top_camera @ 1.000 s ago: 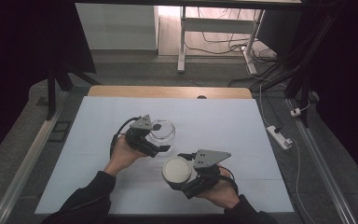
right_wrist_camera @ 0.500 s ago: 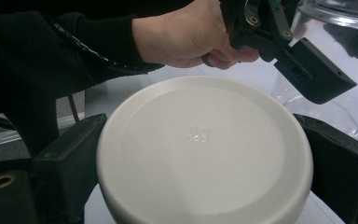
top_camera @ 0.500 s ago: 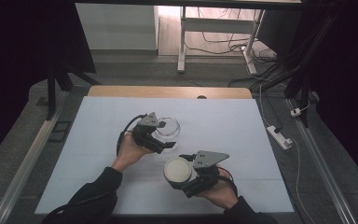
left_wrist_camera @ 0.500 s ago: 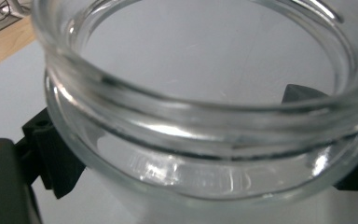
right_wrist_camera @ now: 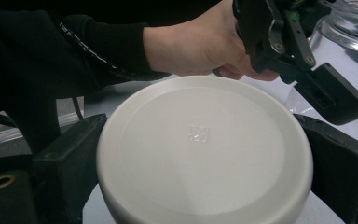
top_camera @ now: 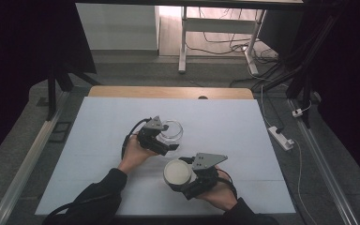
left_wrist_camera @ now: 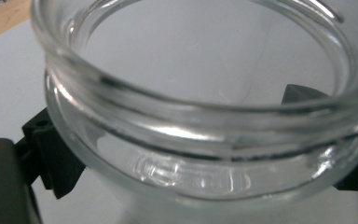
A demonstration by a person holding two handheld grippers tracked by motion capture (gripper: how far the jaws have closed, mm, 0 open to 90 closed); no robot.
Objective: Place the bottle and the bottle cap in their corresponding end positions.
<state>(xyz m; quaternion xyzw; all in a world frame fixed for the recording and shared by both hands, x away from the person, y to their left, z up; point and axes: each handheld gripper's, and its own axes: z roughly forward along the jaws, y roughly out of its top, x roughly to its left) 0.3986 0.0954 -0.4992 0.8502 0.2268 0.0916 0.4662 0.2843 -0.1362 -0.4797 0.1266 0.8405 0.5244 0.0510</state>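
Note:
A clear glass jar (top_camera: 172,131) with an open mouth sits between the jaws of my left gripper (top_camera: 168,140), which is shut on its body below the threaded rim. In the left gripper view the jar (left_wrist_camera: 191,135) is very close, with a black finger (left_wrist_camera: 51,156) on either side. My right gripper (top_camera: 180,180) is shut on a round white lid (top_camera: 176,172), held flat side up just in front of the jar. In the right gripper view the lid (right_wrist_camera: 205,149) lies between both jaws, with the left gripper (right_wrist_camera: 284,42) and the jar (right_wrist_camera: 354,28) beyond it.
The work goes on over a white table top (top_camera: 93,126) with a wooden strip (top_camera: 168,92) along its far edge. A power strip (top_camera: 280,136) lies on the floor to the right. Metal rails (top_camera: 33,154) flank the table. Dark sleeves enter from the bottom.
The left gripper has carried the jar slightly to the right, closer to the lid. The right gripper with the lid has stayed nearly still.

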